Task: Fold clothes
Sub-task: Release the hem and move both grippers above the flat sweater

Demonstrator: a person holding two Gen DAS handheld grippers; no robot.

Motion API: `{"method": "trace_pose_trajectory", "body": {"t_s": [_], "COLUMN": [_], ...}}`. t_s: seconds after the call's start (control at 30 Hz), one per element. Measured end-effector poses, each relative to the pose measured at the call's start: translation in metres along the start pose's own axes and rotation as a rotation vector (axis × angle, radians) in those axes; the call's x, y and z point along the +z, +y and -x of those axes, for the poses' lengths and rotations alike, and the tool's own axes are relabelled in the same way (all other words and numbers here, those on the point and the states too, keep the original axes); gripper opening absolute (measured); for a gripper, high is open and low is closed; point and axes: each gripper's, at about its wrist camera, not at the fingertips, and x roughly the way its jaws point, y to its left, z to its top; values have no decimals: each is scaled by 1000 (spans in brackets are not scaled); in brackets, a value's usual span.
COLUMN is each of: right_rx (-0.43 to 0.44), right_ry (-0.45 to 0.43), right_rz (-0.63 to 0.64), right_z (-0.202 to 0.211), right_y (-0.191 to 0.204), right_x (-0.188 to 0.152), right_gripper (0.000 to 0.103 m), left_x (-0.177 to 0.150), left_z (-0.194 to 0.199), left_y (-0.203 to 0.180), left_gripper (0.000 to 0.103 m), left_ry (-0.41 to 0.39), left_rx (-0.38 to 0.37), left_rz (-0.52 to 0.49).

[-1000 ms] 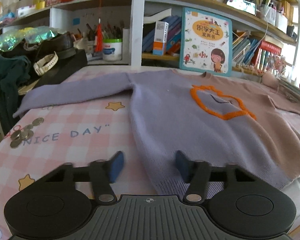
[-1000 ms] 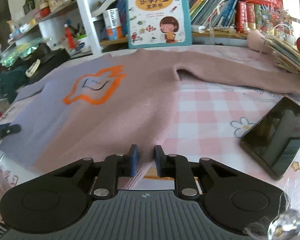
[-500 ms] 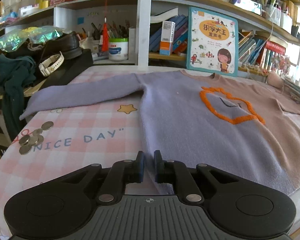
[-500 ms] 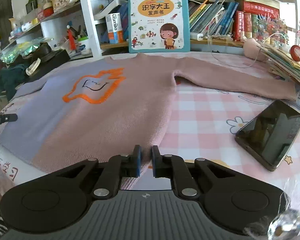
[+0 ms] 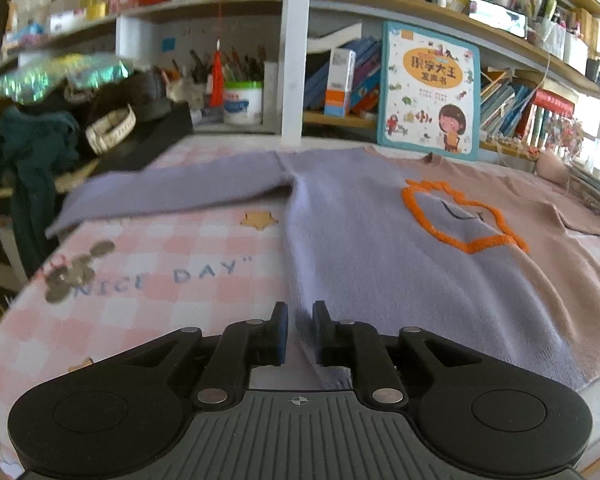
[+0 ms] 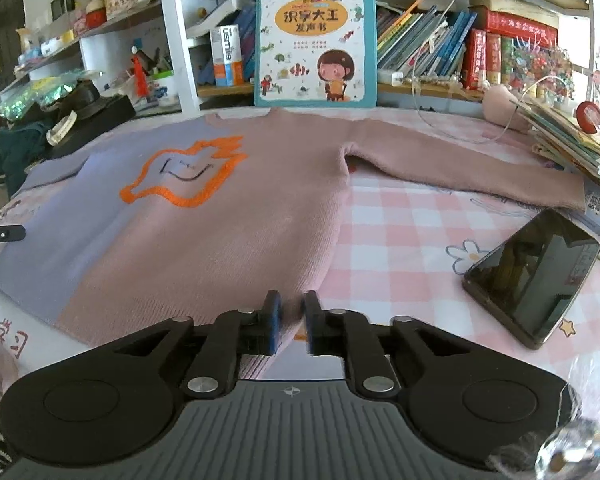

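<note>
A sweater (image 5: 380, 248), lilac on one half and dusty pink on the other with an orange outline motif, lies flat and face up on a pink checked tablecloth, sleeves spread out. My left gripper (image 5: 299, 326) is shut on the lilac bottom hem corner. My right gripper (image 6: 290, 320) is shut on the pink bottom hem corner of the sweater (image 6: 236, 232). The left gripper's tip (image 6: 4, 234) shows at the left edge of the right wrist view.
A phone (image 6: 534, 274) lies on the cloth right of the sweater. Coins (image 5: 74, 270) lie near the left table edge. A picture book (image 6: 315, 42) leans on the shelves behind. Stacked books (image 6: 572, 140) sit far right; dark clothes and a bag (image 5: 60, 136) far left.
My left gripper went from open to shut on the hem corner. Both grippers lifted and pulled back a little with the hem; the right stayed shut.
</note>
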Motion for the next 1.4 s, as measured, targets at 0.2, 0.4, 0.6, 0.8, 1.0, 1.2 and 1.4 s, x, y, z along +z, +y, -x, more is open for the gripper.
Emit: {"method": "trace_pose_trajectory", "body": {"t_s": [0.2,0.4,0.6,0.8,1.0,1.2,1.4], "right_rx": [-28,-25,19,87,181,250,290], "right_ry": [-123,-215,-251,-285,-304,-296,-285], "right_rz": [58,111,200,313,363,391,379], "right_z": [9,8,-10,-30,-50,-67,-72], "right_y": [8,16,28,49,63,68,64], "right_x": [9,19,34,51,59,57,52], "right_gripper": [78,99,102,102,102,102,102], "left_x": [5,8,13,14,22,21,26], "left_z": [12,18,18,18,22,18,10], "left_y": [-7,-14,-13,-13,-11,0,5], "left_gripper": [83,98,102,102,103,103,103], "left_ry": [-94,-163,-181,-182,-213,-244,-223], "left_rx": [-1,5,24,63,146,207,224], "left_rz": [10,23,36,26,-8,109,157]}}
